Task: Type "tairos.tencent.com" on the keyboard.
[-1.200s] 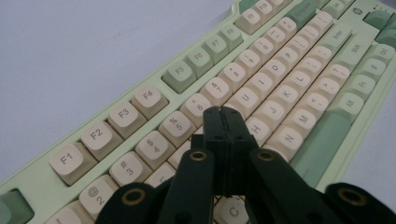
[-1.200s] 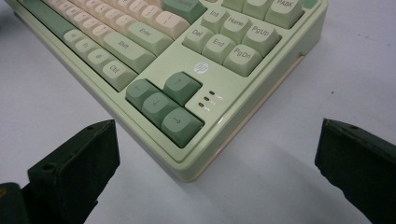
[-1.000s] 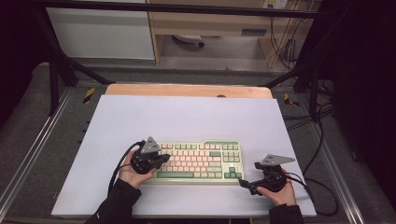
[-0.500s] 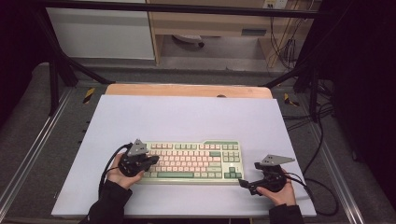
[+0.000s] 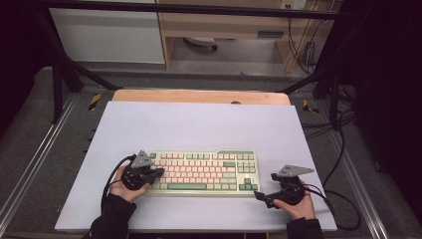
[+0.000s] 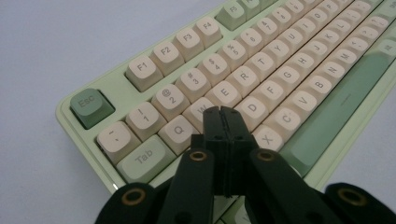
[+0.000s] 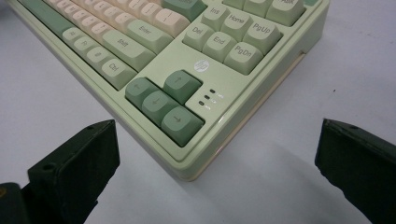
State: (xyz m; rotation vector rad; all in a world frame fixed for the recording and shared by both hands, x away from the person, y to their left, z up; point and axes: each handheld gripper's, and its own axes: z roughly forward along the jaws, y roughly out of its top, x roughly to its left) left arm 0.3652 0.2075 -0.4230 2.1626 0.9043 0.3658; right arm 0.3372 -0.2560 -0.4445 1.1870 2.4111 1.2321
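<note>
A pale green keyboard with cream and green keys lies on the white table top, near the person's side. My left gripper is shut with nothing in it, its tips over the keyboard's left end. In the left gripper view the closed jaws of the left gripper hover just above the W and S keys of the keyboard. My right gripper lies low on the table by the front right corner. In the right gripper view the right gripper stands open, one jaw on each side of that corner of the keyboard by the arrow keys.
The white table top stretches wide behind the keyboard, with a wooden strip at its far edge. Cables hang off the right side. Metal rails run along the left.
My left gripper slid leftward along the keyboard and a little toward the person, still shut. The right gripper stayed where it was.
</note>
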